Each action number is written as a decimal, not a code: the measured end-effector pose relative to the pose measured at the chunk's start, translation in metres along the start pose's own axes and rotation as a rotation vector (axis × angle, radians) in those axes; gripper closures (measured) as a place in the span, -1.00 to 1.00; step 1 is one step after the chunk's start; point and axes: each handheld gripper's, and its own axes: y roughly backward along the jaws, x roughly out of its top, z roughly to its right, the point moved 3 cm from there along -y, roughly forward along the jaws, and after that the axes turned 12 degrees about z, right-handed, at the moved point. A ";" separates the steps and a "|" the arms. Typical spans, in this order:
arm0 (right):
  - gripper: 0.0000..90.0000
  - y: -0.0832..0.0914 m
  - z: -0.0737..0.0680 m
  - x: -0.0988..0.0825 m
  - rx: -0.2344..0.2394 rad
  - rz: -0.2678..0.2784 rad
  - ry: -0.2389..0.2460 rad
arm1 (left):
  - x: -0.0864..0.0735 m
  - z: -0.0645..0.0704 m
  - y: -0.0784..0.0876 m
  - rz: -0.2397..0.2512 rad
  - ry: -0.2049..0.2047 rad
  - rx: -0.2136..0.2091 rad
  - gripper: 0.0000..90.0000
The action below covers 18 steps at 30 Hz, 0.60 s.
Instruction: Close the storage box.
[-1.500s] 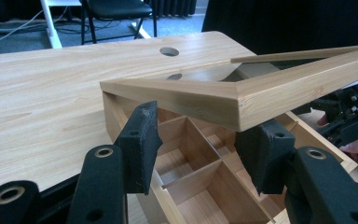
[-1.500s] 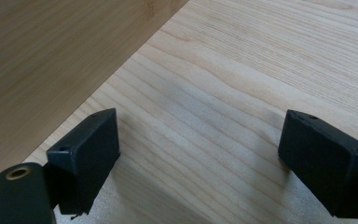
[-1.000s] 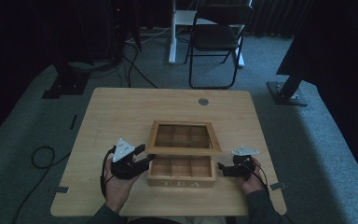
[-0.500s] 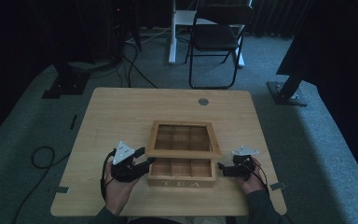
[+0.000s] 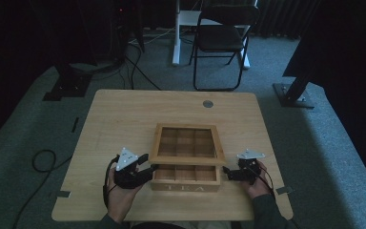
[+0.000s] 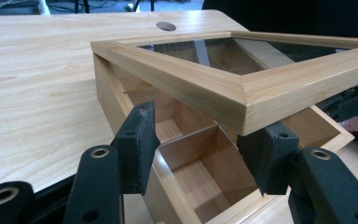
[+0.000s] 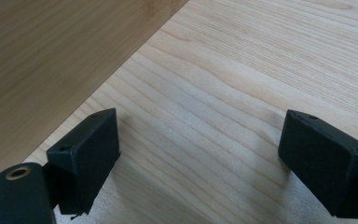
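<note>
Nearest to me, my left gripper (image 5: 145, 171) rests at the left end of the wooden tea box (image 5: 186, 177), which stands near the front edge of the table (image 5: 124, 119), midway across it. Its jaws have just been opening; in the left gripper view they stand parted astride the box's near corner (image 6: 168, 154), one pad outside the wall, the other under the raised lid, neither pressing on wood. My right gripper (image 5: 228, 172) lies level on the table just beside the right end of the box, its jaws spread wide over bare tabletop (image 7: 223, 116) and holding nothing, with the box's side wall (image 7: 51, 60) close beside one jaw. The box's open compartments (image 6: 200, 163) are empty, and the letters TEA mark its front face. The glass-paned lid (image 5: 187, 144) hangs part-open above the rear compartments, tilted, its frame of the same pale wood. The tabletop is light wood grain with rounded corners; a round cable grommet (image 5: 208, 103) sits near its far edge. Beyond the table lies grey-green carpet with a looped black cable (image 5: 43, 160) at the left. Farther back stand a black folding chair (image 5: 221, 40), a white desk leg (image 5: 176, 33), and dark stand bases (image 5: 293, 95) in a dim room
</note>
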 end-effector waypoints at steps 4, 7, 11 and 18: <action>-0.73 0.000 0.000 0.000 0.000 0.000 0.000 | -0.002 0.000 0.000 -0.006 0.003 -0.001 0.06; -0.73 0.000 0.000 0.000 0.000 0.000 0.000 | -0.003 0.001 0.000 -0.009 0.002 -0.002 0.06; -0.73 0.000 0.000 0.000 0.000 0.000 0.000 | -0.006 0.002 0.000 -0.019 0.004 -0.003 0.05; -0.73 0.000 0.000 0.000 0.000 0.000 0.000 | -0.010 0.003 0.000 -0.027 0.003 -0.002 0.05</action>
